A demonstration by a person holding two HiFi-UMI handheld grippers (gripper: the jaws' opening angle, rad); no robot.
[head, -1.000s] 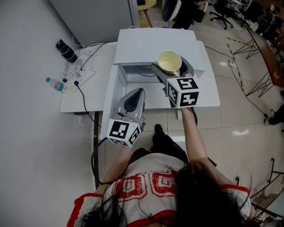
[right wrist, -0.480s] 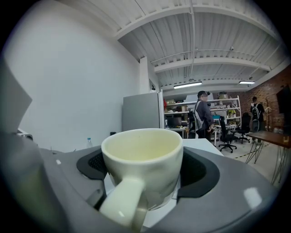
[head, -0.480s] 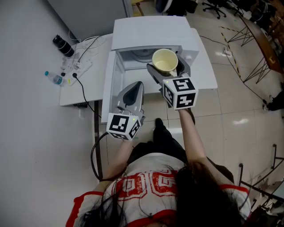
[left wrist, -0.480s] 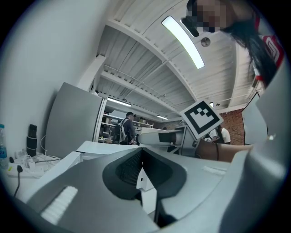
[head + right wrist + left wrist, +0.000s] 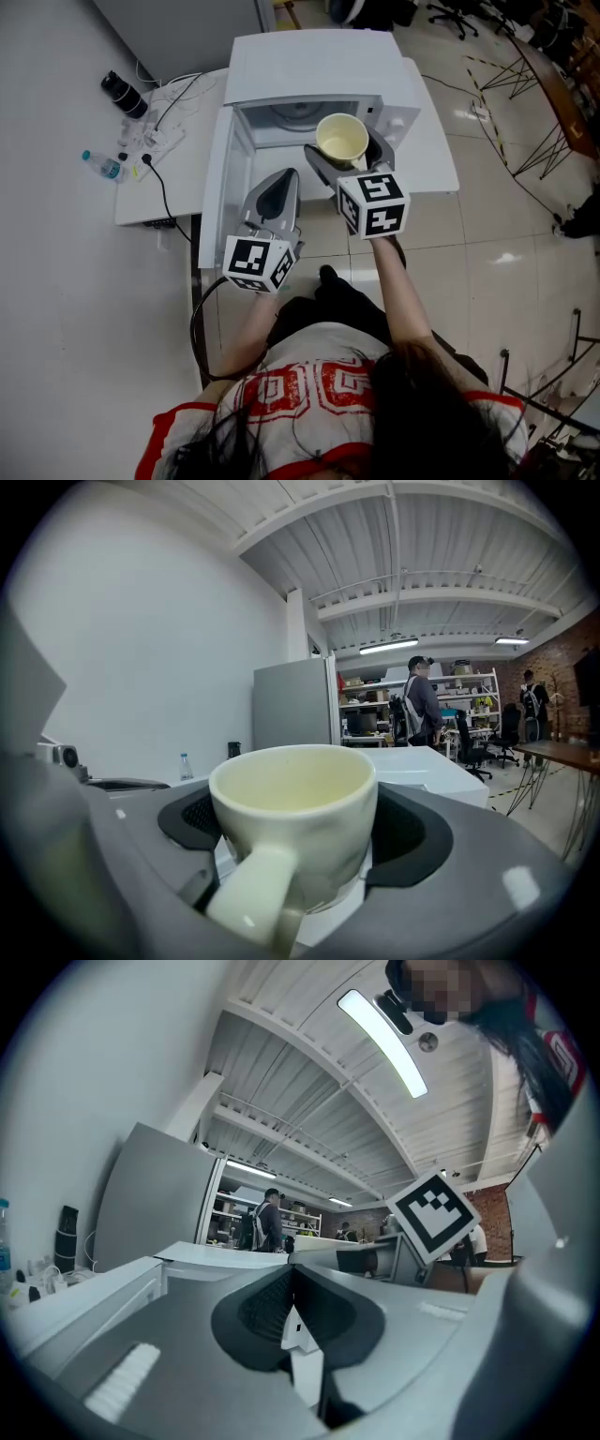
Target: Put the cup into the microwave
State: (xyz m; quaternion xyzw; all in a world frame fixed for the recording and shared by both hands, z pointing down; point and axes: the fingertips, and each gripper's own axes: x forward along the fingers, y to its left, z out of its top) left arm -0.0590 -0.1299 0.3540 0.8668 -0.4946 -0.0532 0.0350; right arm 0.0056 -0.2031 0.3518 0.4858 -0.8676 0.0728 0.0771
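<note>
— Two grippers are held out in front; what is gripped by each?

— Nothing is gripped by the left gripper (image 5: 300, 1335): its jaws are pressed together, empty, and it is held low beside the open door (image 5: 223, 187). The right gripper (image 5: 345, 155) is clamped on the cup (image 5: 292, 799), which is carried upright in the air, just in front of the mouth of the microwave (image 5: 319, 61) and not yet inside.

— How is the cup expected to handle?

— Glazed ceramic is suggested by the pale cream, glossy, rounded wall. It is judged stiff, fairly heavy, slippery, and likely to chip if knocked on the frame of the opening. It is taken by the body, with the dark ribbed pads (image 5: 192, 819) set on opposite sides and the thick handle (image 5: 248, 907) turned back toward the camera. That hold is judged sound; the handle is best left free.

— And further off?

— A round turntable (image 5: 300, 112), smooth and hard, is seen inside the white, box-shaped microwave. Off to the left, a white table (image 5: 141, 202) is crossed by a black cable (image 5: 167, 197), and a clear plastic bottle (image 5: 98, 164) is laid on it.
</note>
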